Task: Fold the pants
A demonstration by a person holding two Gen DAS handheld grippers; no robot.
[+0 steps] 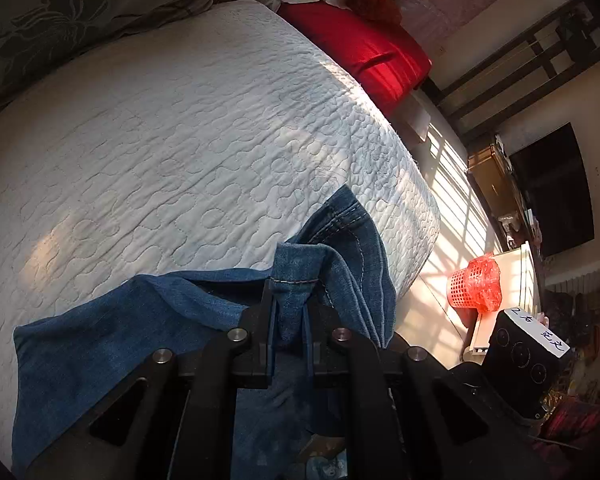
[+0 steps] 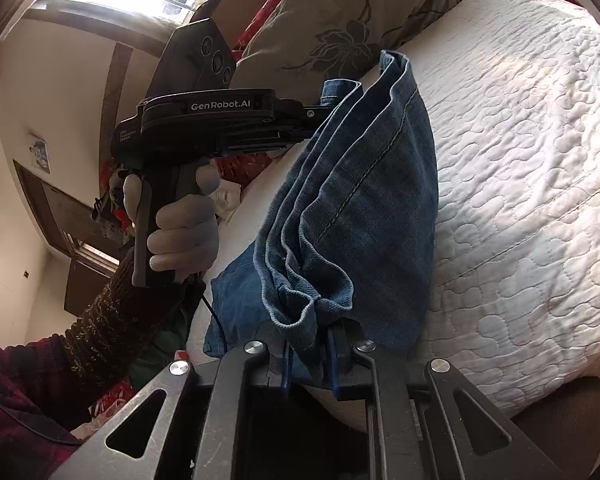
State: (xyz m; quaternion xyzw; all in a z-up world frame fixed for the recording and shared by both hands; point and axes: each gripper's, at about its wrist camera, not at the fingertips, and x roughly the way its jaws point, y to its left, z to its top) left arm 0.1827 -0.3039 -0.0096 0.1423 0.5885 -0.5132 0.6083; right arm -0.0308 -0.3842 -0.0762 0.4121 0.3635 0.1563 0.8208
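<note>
Blue denim pants [image 1: 112, 344] lie partly on the white quilted bed [image 1: 180, 128], with one end lifted. My left gripper [image 1: 290, 312] is shut on a bunched hem of the pants near the bed's edge. My right gripper [image 2: 308, 344] is shut on another gathered edge of the pants [image 2: 364, 184], which hang stretched between the two grippers above the bed [image 2: 520, 160]. The left gripper [image 2: 324, 110] also shows in the right wrist view, held by a gloved hand, its tips hidden in the denim.
A red pillow [image 1: 364, 52] and a floral grey pillow [image 1: 72, 12] lie at the head of the bed. A red mesh basket [image 1: 476, 284] stands on the floor beside the bed. A dark TV [image 1: 552, 188] hangs on the wall.
</note>
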